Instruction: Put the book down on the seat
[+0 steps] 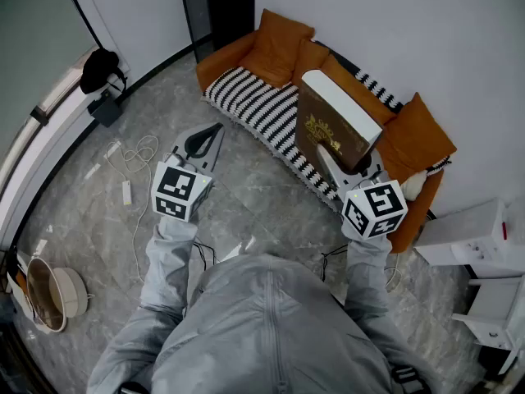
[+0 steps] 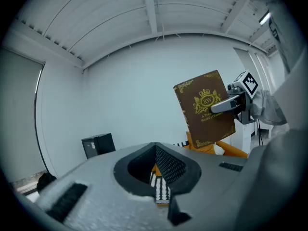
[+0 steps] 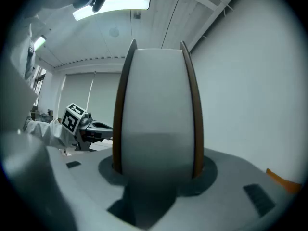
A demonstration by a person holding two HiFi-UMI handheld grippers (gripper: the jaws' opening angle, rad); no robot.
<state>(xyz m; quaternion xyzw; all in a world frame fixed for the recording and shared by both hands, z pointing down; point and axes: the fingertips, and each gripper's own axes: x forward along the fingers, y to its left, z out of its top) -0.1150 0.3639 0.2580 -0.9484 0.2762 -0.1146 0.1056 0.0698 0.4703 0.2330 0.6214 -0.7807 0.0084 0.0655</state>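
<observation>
A thick brown book with gold ornament on its cover stands upright in the air over the orange sofa's striped seat. My right gripper is shut on the book's lower part, one jaw on each cover. In the right gripper view the white page edge of the book fills the space between the jaws. The left gripper view shows the book and the right gripper from the side. My left gripper hangs over the floor left of the sofa, shut and empty, its tips together.
Orange cushions line the sofa's back. A black cabinet stands at the sofa's far end. White cables lie on the grey floor at left. A white unit stands at the right, a round basket at lower left.
</observation>
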